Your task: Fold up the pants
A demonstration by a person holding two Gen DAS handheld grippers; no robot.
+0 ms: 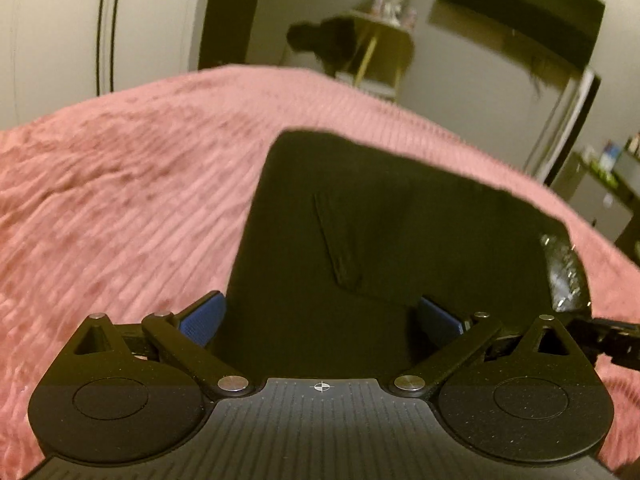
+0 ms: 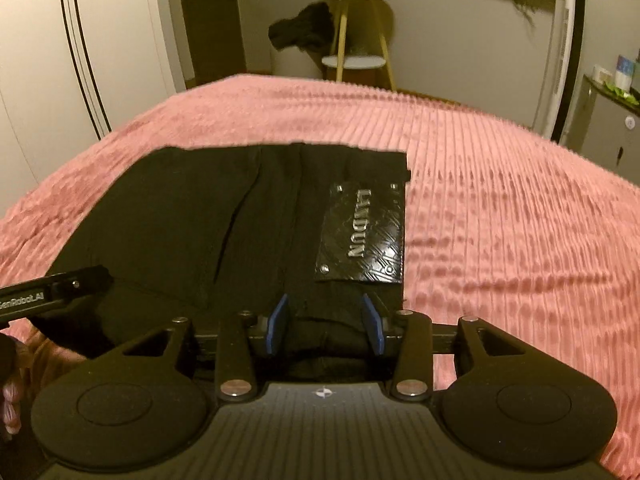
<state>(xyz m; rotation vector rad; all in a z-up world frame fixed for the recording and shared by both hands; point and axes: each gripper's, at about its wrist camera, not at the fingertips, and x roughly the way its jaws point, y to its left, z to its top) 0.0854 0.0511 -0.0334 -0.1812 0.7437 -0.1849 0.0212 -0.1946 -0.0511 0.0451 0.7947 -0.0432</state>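
Black pants [image 1: 360, 232] lie folded into a compact stack on a pink ribbed bedspread [image 1: 120, 184]. In the right wrist view the pants [image 2: 192, 216] show a glossy black patch [image 2: 362, 236] with metal letters. My left gripper [image 1: 320, 320] is open, its blue pads wide apart on either side of the near edge of the pants. My right gripper [image 2: 326, 320] is open too, its blue pads standing apart over the near edge below the patch. The left gripper's arm [image 2: 52, 280] shows at the left of the right wrist view.
The pink bedspread [image 2: 500, 220] reaches out on all sides of the pants. Beyond the bed stand a small yellow-legged side table [image 2: 352, 28] with dark clothing [image 2: 300, 28] hung on it, a white wardrobe [image 2: 48, 60] and a cabinet [image 2: 612, 120] at right.
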